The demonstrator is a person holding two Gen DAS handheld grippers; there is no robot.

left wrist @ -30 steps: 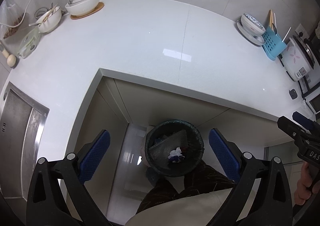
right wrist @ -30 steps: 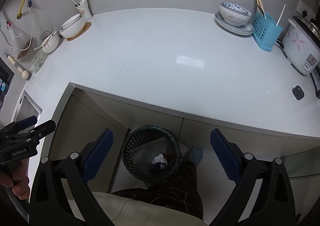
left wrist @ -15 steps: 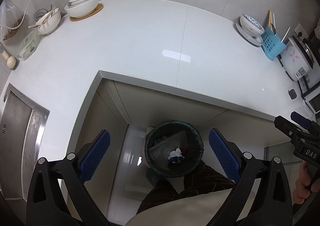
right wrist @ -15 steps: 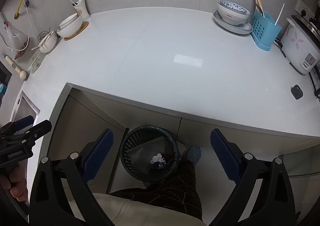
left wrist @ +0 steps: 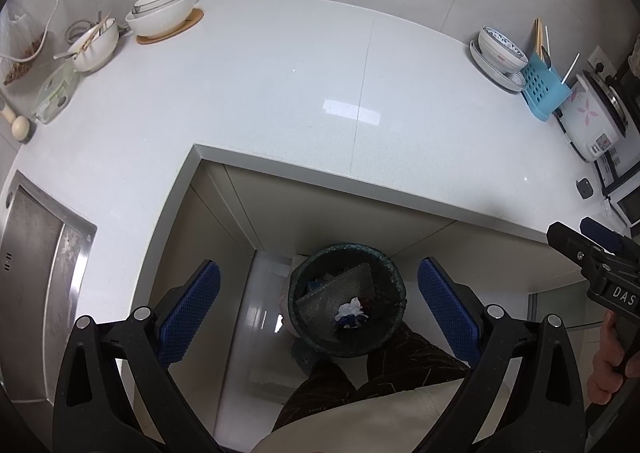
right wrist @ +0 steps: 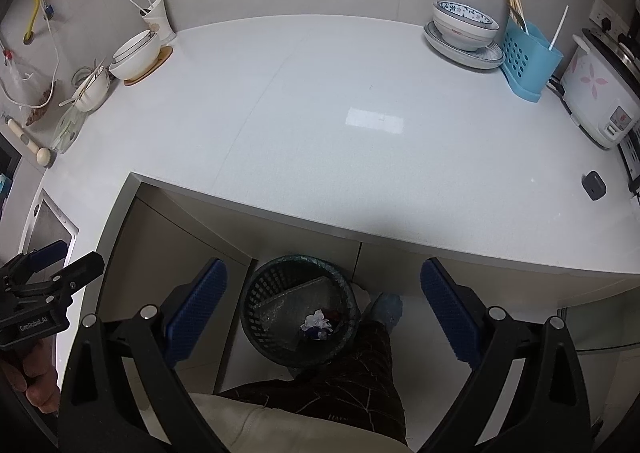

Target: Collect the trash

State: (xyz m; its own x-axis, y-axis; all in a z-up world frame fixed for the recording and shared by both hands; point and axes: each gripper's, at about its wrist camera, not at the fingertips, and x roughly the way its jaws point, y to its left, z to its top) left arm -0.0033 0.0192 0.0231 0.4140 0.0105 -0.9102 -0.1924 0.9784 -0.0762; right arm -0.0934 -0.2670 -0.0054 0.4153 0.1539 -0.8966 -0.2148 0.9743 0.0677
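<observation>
Two hand-held grippers are hovering above the white table, both spread wide and holding nothing: left hand-held gripper, right hand-held gripper. Crumpled white trash is lying with red and blue scraps inside the dark mesh wastebasket, which is standing on the floor under the table edge. Trash is sitting well below, between the blue pads of each gripper. Person's patterned trouser leg is touching the basket.

Crumpled paper in bin below counter edge.
</observation>
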